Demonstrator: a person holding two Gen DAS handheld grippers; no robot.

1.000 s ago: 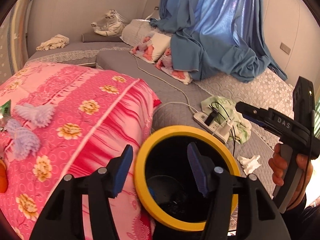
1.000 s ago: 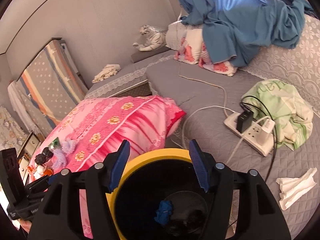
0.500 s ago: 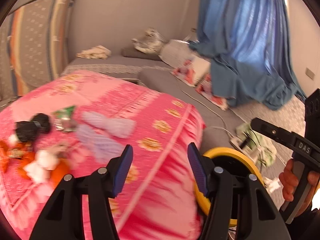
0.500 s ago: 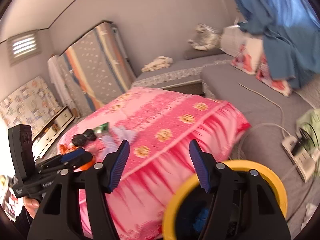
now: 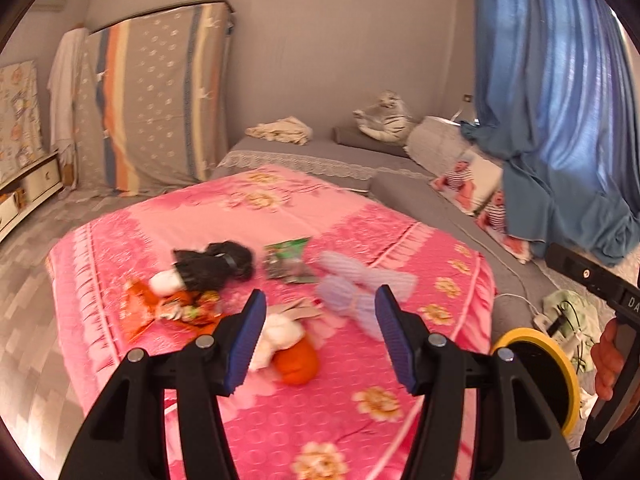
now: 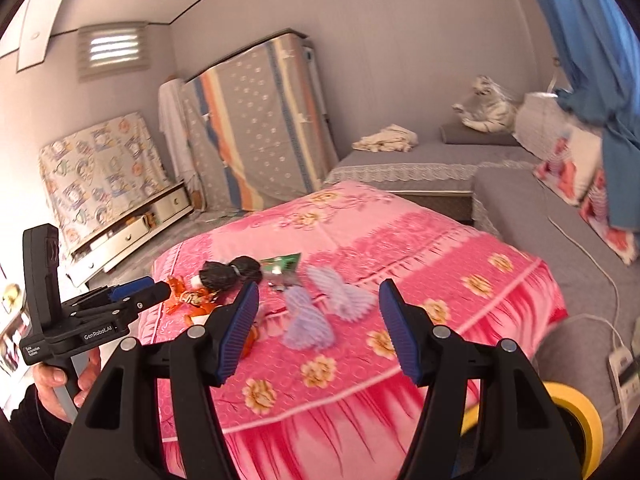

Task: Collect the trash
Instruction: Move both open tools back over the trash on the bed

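Trash lies in a heap on the pink flowered cover (image 5: 280, 208): a black bag (image 5: 216, 266), a green wrapper (image 5: 288, 260), two purple pleated paper pieces (image 5: 360, 288), an orange wrapper (image 5: 168, 308), a white wad (image 5: 280, 336) and an orange lump (image 5: 298, 362). My left gripper (image 5: 318, 336) hangs open above the near side of the heap, nothing between its pads. My right gripper (image 6: 318, 328) is open too, over the purple pieces (image 6: 320, 304), nothing in it. The yellow-rimmed bin (image 5: 536, 368) stands low on the right, beside the cover.
A hand (image 6: 60, 380) holds the left gripper (image 6: 158, 289) at the left edge of the right wrist view. Grey mattresses (image 5: 400, 192), a blue curtain (image 5: 560, 120), a power strip (image 6: 624, 368) with cables and a leaning mattress (image 5: 160, 100) surround the cover.
Both views have swung left and upward, away from the bin's mouth and onto the trash heap. The bin slid to the lower right corner. Both grippers stayed open.
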